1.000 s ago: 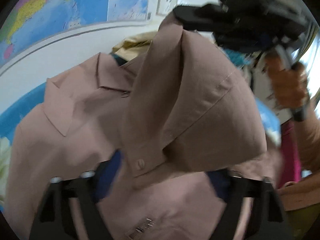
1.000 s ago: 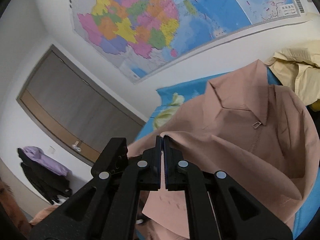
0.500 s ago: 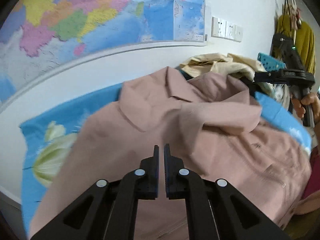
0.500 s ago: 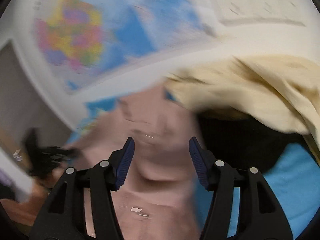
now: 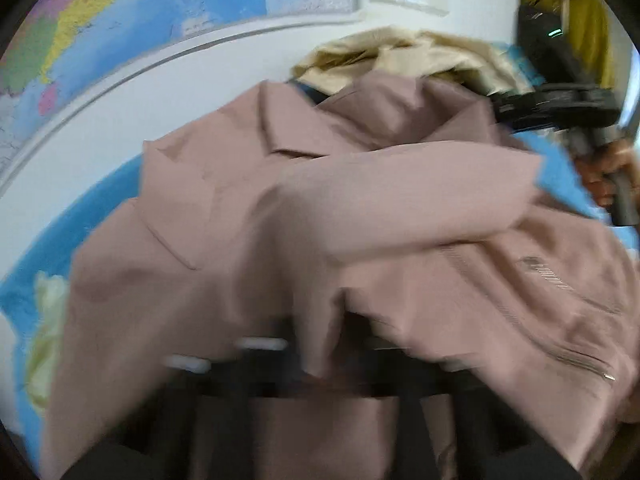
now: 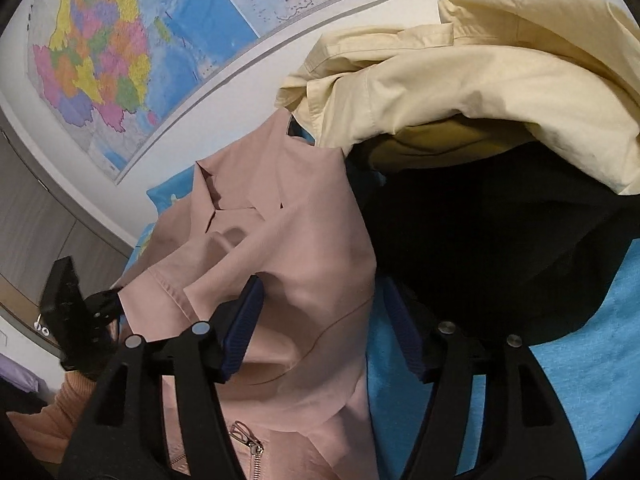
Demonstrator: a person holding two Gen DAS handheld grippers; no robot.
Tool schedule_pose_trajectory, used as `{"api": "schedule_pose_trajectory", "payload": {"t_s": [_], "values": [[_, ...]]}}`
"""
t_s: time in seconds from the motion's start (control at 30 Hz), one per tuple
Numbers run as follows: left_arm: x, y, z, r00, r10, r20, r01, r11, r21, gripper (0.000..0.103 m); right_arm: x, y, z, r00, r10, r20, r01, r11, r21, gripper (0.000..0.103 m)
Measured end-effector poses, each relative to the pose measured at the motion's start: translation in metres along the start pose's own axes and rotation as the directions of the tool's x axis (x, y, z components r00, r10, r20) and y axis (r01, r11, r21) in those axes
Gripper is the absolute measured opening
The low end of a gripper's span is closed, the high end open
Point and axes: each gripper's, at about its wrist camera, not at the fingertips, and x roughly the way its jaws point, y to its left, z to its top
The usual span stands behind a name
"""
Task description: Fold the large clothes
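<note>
A dusty-pink zip jacket [image 5: 360, 200] lies collar-up on a blue sheet [image 5: 100, 208], one sleeve folded across its chest. In the blurred left wrist view my left gripper [image 5: 320, 360] is shut, with a fold of the jacket pinched between its fingers. The right wrist view shows that gripper [image 6: 112, 292] at the jacket's [image 6: 280, 220] left edge. My right gripper [image 6: 320, 292] hovers over the jacket's shoulder. Its jaws are opening, and cloth lies between them without being pressed. It also shows from the left wrist [image 5: 552, 104], held by a hand.
A cream garment [image 6: 460, 80] lies heaped over a black one [image 6: 480, 240] just right of the jacket. A map [image 6: 120, 60] covers the wall behind the bed. Bare blue sheet [image 6: 580, 360] shows at the right. Yellow clothes [image 5: 588, 20] hang at the far right.
My right gripper let go of the raised sleeve, opened and swung over to the jacket's shoulder. The sleeve now lies across the chest. My left gripper shut and sank onto the jacket.
</note>
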Motion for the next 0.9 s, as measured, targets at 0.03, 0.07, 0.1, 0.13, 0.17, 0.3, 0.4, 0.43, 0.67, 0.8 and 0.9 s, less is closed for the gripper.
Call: {"api": "schedule_pose_trajectory", "payload": {"t_s": [0.03, 0.07, 0.1, 0.13, 0.17, 0.3, 0.4, 0.43, 0.67, 0.8, 0.9], "values": [[-0.008, 0.003, 0.001, 0.997, 0.066, 0.028, -0.066, 0.998, 0.005, 0.003, -0.002, 0.0, 0.001, 1.0, 0.003, 0.007, -0.003, 1.0, 0.002, 0.063], [-0.019, 0.007, 0.001, 0.989, 0.132, 0.059, -0.133, 0.991, 0.018, 0.003, -0.004, -0.001, 0.002, 1.0, 0.005, 0.012, -0.005, 1.0, 0.005, 0.063], [-0.04, 0.014, -0.001, 0.967, 0.229, 0.114, -0.234, 0.972, 0.031, 0.003, -0.005, -0.002, 0.002, 1.0, 0.007, 0.019, -0.007, 1.0, 0.008, 0.064], [-0.057, 0.02, -0.003, 0.943, 0.296, 0.151, -0.304, 0.952, 0.031, 0.003, -0.007, -0.004, 0.003, 1.0, 0.009, 0.025, -0.009, 1.0, 0.01, 0.064], [-0.067, 0.023, -0.006, 0.925, 0.339, 0.172, -0.35, 0.936, 0.038, 0.003, -0.007, -0.005, 0.004, 1.0, 0.008, 0.03, -0.008, 1.0, 0.011, 0.066], [-0.075, 0.023, -0.033, 0.851, 0.504, 0.146, -0.522, 0.839, 0.152, 0.012, 0.006, -0.005, 0.009, 1.0, 0.003, 0.011, -0.003, 1.0, 0.009, 0.078], [-0.048, 0.01, -0.057, 0.874, 0.479, 0.085, -0.484, 0.838, 0.252, 0.033, 0.022, 0.002, 0.011, 1.0, -0.009, -0.017, 0.009, 0.999, -0.033, 0.092], [-0.038, 0.004, -0.063, 0.877, 0.476, 0.066, -0.474, 0.831, 0.29, 0.037, 0.028, 0.004, 0.012, 0.999, -0.026, -0.026, 0.025, 0.999, -0.042, 0.092], [-0.03, 0.001, -0.064, 0.89, 0.448, 0.085, -0.451, 0.841, 0.298, 0.051, -0.015, -0.023, 0.022, 0.997, -0.058, 0.059, 0.056, 0.998, 0.031, 0.001], [-0.05, 0.011, -0.052, 0.93, 0.338, 0.147, -0.365, 0.902, 0.23, 0.069, -0.036, -0.044, 0.019, 0.99, -0.111, 0.085, 0.104, 0.991, 0.081, 0.001], [-0.068, 0.04, -0.049, 0.979, 0.13, 0.158, -0.145, 0.986, 0.087, 0.081, -0.026, -0.049, 0.008, 0.987, -0.161, 0.03, 0.158, 0.984, 0.083, 0.001]]}}
